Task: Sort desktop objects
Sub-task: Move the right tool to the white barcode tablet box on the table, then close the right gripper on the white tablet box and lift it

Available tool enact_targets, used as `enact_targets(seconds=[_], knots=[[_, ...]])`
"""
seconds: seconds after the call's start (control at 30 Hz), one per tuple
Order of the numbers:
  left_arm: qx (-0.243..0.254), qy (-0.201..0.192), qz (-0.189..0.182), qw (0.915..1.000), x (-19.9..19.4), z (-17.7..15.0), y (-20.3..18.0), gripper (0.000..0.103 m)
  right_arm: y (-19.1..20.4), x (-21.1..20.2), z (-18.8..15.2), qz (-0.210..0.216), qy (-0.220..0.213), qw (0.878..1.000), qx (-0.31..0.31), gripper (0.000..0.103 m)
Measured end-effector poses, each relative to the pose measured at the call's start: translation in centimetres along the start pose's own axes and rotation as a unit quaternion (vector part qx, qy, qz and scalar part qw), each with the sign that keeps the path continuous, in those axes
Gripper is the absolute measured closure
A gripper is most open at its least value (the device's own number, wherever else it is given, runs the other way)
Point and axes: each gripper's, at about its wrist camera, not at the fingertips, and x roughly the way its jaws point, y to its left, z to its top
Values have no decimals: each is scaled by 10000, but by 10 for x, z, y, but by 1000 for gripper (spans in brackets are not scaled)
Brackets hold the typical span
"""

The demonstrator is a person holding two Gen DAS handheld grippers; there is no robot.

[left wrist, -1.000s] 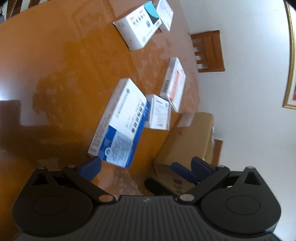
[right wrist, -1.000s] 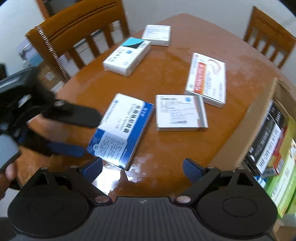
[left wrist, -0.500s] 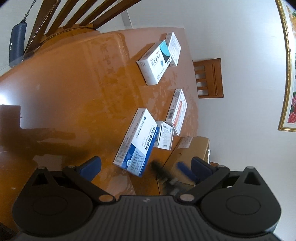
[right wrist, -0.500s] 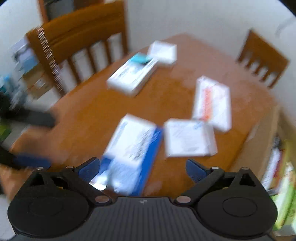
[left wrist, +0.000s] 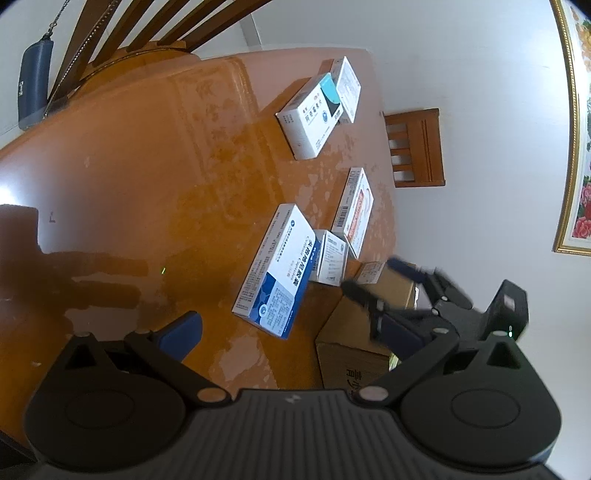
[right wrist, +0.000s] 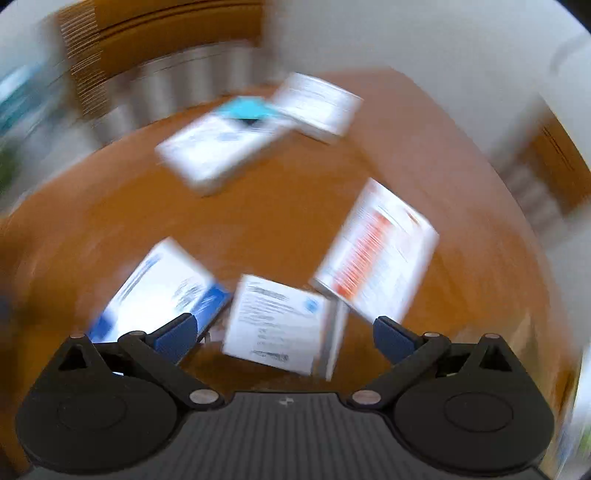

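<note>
Several medicine boxes lie on the brown table [left wrist: 129, 192]: a blue-and-white box [left wrist: 277, 269] [right wrist: 159, 291], a small white box [left wrist: 330, 258] [right wrist: 280, 325], an orange-striped box [left wrist: 356, 210] [right wrist: 376, 251], a teal-cornered box [left wrist: 310, 114] [right wrist: 221, 144] and a far white box [left wrist: 349, 88] [right wrist: 317, 103]. My left gripper [left wrist: 286, 332] is open above the table's near side, short of the blue-and-white box. My right gripper [right wrist: 284, 330] [left wrist: 369, 275] hovers open above the cardboard box [left wrist: 354, 332], with the small white box showing between its fingers. The right wrist view is heavily blurred.
A wooden chair [left wrist: 415, 147] stands beyond the table's far edge. Another chair back [left wrist: 122, 33] rises at the left, with a dark blue pouch [left wrist: 35, 85] hanging on it. A framed flower picture [left wrist: 576, 147] hangs on the white wall.
My left gripper has drawn back from the boxes, so more table shows. My right gripper has swung and rolled, and now the small white box sits between its fingers in its view.
</note>
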Motion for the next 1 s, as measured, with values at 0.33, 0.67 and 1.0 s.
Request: enact_targets(seconds=[0.33,0.67,1.0], knots=[[-181,-96,34,9998,-3,-5,10,1,35,21,-19,198,276,9111,-4107,2],[-313,-165,114,9993,-6,-17,16,1,18,62,-2,817,853,8981,-4236,8],[-492,-354,160,9980,-12,-22,23,1,11,75,2,1304,1239,8953,-4075,19]])
